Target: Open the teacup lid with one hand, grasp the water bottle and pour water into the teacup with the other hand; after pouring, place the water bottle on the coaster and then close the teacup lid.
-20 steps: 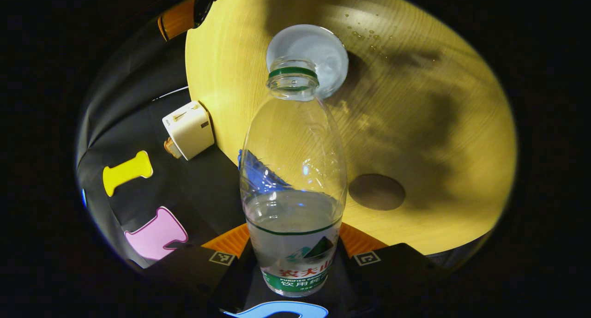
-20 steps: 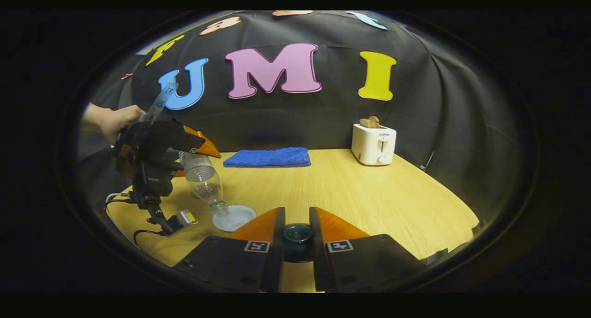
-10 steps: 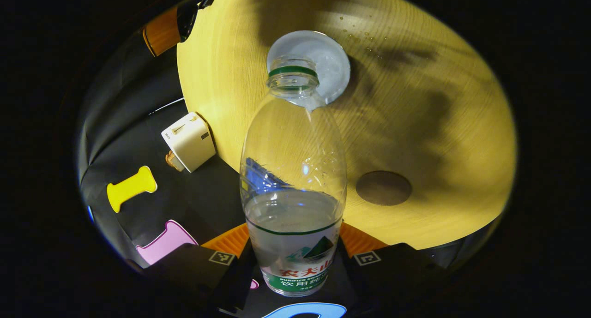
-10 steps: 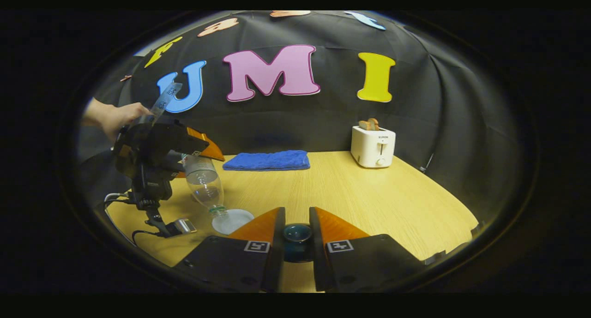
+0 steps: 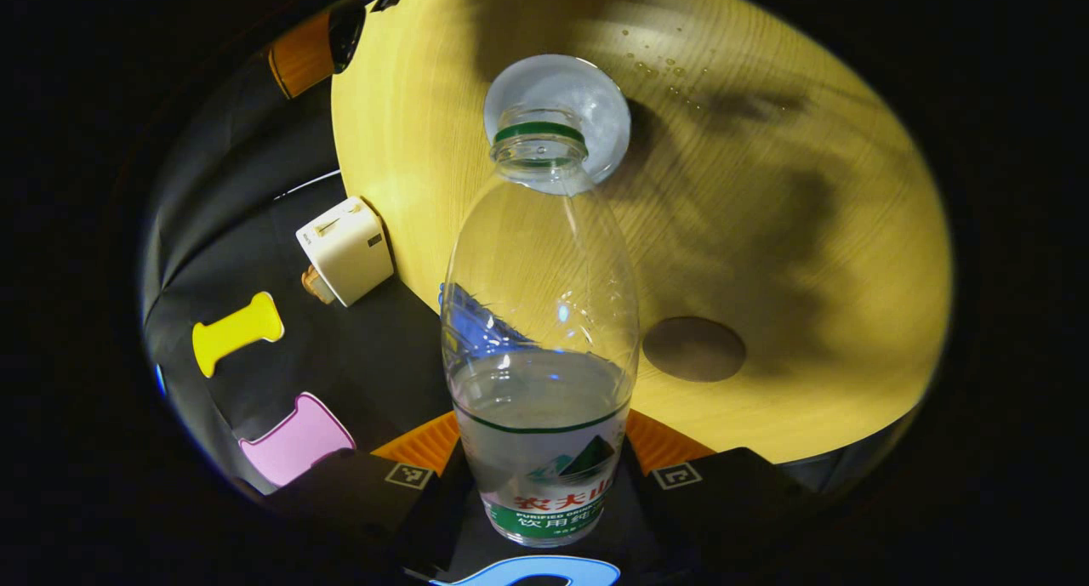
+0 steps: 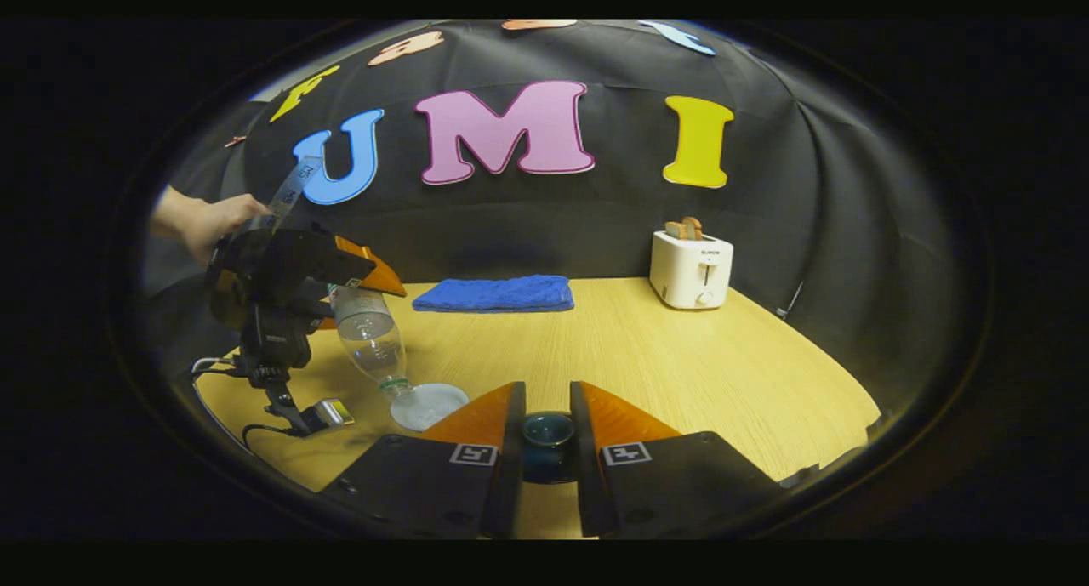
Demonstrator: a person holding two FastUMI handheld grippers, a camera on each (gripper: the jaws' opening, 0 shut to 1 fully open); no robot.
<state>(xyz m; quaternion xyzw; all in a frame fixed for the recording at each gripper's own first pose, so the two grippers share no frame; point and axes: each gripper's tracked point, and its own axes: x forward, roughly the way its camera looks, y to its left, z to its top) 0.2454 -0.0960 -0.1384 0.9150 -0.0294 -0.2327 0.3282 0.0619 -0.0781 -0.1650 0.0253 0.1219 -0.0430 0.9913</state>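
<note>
Since a moment ago the bottle (image 5: 540,331) has shifted slightly, its open mouth sitting more squarely over the teacup (image 5: 557,114). Both fingers of the left gripper (image 5: 544,471) clamp its labelled base. The left gripper view alone shows the round coaster (image 5: 693,349) on the table (image 5: 791,229) and droplets beyond the cup. The right gripper view shows a blue towel (image 6: 493,293), and the right gripper (image 6: 547,433) closed on the dark lid (image 6: 547,429). The toaster (image 6: 691,269) carries small print too tiny to read.
</note>
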